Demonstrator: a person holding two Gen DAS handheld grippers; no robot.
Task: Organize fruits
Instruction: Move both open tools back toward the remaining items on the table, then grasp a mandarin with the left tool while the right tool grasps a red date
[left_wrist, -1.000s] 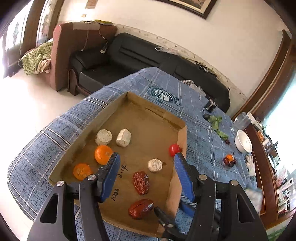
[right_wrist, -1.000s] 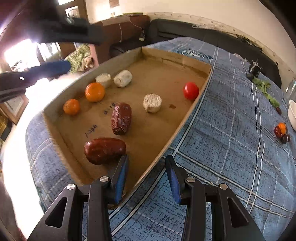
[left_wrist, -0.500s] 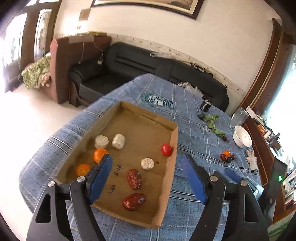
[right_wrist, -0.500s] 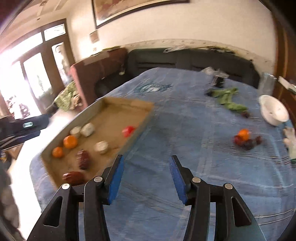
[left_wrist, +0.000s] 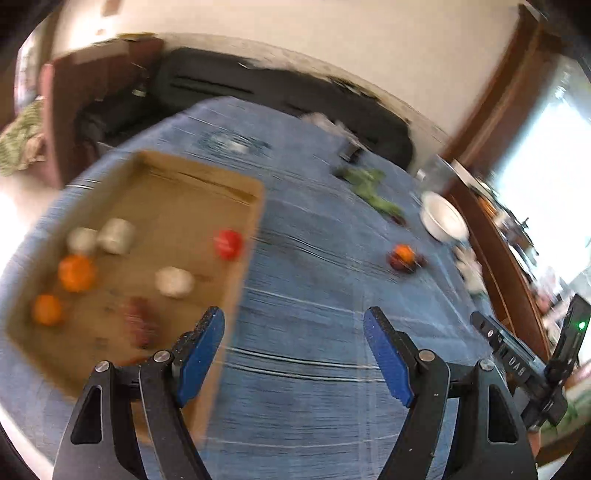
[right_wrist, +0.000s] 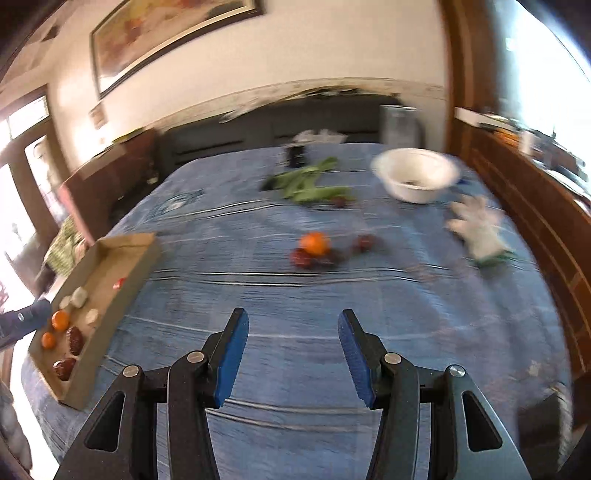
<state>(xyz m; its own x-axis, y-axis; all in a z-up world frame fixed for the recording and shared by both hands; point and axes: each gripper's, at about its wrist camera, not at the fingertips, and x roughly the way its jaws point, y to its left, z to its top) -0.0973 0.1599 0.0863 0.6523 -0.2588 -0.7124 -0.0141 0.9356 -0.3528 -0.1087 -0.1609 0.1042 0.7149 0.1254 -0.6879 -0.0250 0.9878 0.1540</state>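
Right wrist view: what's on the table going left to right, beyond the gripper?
cardboard tray with sorted fruit → loose orange with dark red fruits beside it → white bowl → white glove. The green leaves sit farther back, overlapping the orange's span, so they are left unplaced.

Two hand-held tools, same build. Left tool (left_wrist: 293, 341): black angular arms with triangular cut-outs, round silver screws at the joints, flat blue pads (left_wrist: 386, 356) with a dark grainy edge. Right tool (right_wrist: 293, 354): same black arms, silver screws, blue pads (right_wrist: 231, 360). Seen from the left camera: black body, white lettering, small green light.
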